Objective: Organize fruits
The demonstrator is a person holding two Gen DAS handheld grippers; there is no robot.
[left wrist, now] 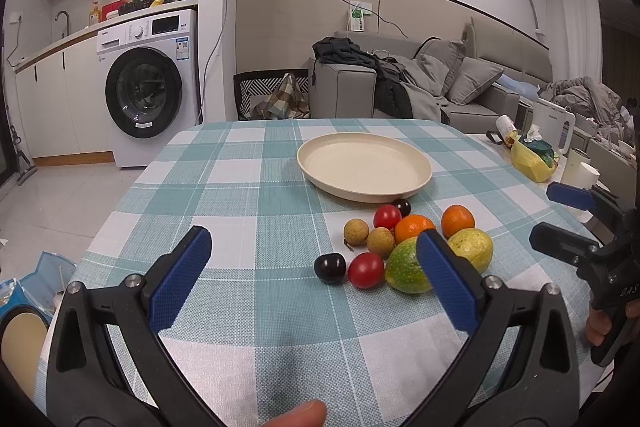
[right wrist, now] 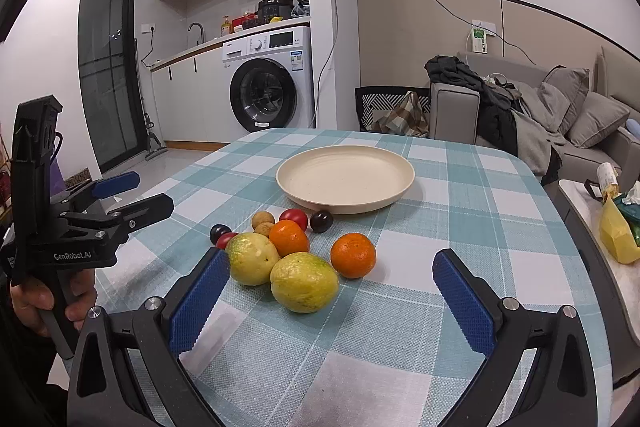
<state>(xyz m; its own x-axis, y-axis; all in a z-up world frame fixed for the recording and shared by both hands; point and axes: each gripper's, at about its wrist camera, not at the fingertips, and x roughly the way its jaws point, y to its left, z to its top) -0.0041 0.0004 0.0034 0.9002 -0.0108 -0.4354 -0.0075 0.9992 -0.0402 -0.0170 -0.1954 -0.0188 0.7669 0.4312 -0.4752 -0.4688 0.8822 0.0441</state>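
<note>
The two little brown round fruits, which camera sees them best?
The left wrist view. There both brown fruits sit in the open, side by side, nearly whole. In the right wrist view they lie farther back and look smaller, with one partly hidden behind an orange.

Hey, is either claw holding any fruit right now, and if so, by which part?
Nothing is held. The left claw and right claw are both open, above the tablecloth beside the fruit.
</note>
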